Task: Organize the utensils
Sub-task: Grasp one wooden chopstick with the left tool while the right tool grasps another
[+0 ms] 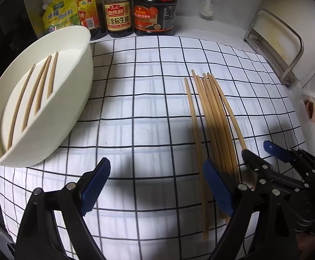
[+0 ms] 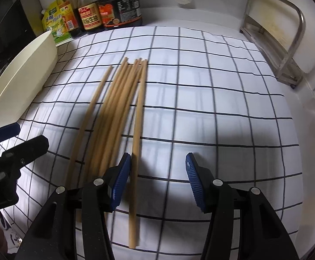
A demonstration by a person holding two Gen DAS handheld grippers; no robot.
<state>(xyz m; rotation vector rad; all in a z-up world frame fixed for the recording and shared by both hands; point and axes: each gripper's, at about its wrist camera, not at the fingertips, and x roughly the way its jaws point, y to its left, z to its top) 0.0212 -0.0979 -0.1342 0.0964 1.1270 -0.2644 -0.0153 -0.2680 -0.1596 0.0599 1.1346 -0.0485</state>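
A loose bundle of wooden chopsticks (image 2: 118, 117) lies on the white checked cloth (image 2: 211, 99) that covers the bench, tips pointing toward the sauce bottles (image 1: 135, 10) lined up at the back wall. The right gripper (image 2: 158, 177) hovers low at the near end of the bundle with its fingers (image 2: 120, 179) spread apart; the rightmost chopstick (image 2: 138, 143) runs between them, just beside the left pad, but nothing is clamped. The left gripper (image 1: 157, 186) is also released and holds nothing, its right finger (image 1: 218, 188) lying over the near ends of the bundle. To the left sits a cream oval tray (image 1: 79, 99) with four chopsticks (image 1: 38, 88) already lying inside. A metal rack (image 2: 287, 43) stands at the far right.
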